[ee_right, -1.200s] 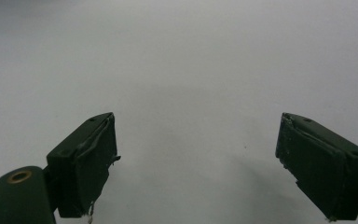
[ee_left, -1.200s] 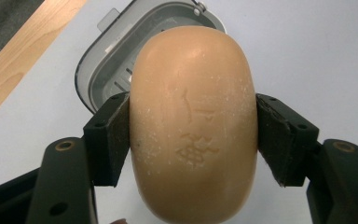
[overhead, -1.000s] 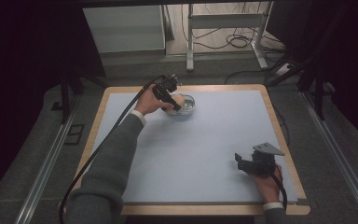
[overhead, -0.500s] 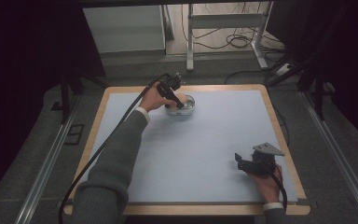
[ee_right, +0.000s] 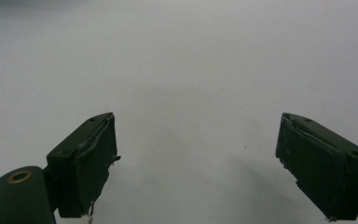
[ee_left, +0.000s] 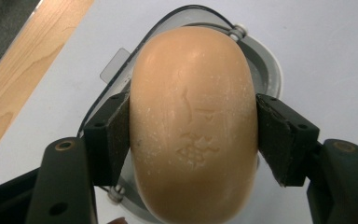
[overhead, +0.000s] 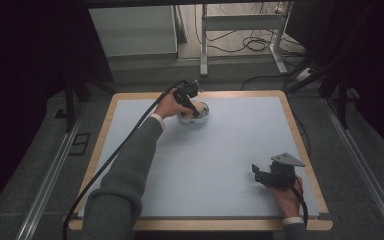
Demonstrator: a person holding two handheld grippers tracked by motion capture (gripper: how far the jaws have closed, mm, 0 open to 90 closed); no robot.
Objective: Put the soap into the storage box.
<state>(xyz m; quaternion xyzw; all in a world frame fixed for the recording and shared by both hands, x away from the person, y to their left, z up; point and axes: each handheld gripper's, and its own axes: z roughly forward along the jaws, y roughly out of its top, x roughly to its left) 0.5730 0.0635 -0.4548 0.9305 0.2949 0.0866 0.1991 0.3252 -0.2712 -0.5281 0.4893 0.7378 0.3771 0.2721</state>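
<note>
High view, left side first: the left tool reaches to the far part of the desk, clenched on a tan bar of soap right over a clear soap dish. The left gripper view shows both pads pressed flat against the long sides of the bar of soap, with the soap dish directly beneath it; whether the bar touches the dish floor I cannot tell. The likely trouble is here: soap is slick and rounded, so a loosened or uneven squeeze could let it squirt out and skid across the desk, and the light dish could tip or slide if the bar comes down on its rim rather than in its hollow. Further right, near the front edge, the right tool hangs just over bare desk, released, its jaws wide apart and gripping nothing. It sits well apart from the dish, too far to steady it.
</note>
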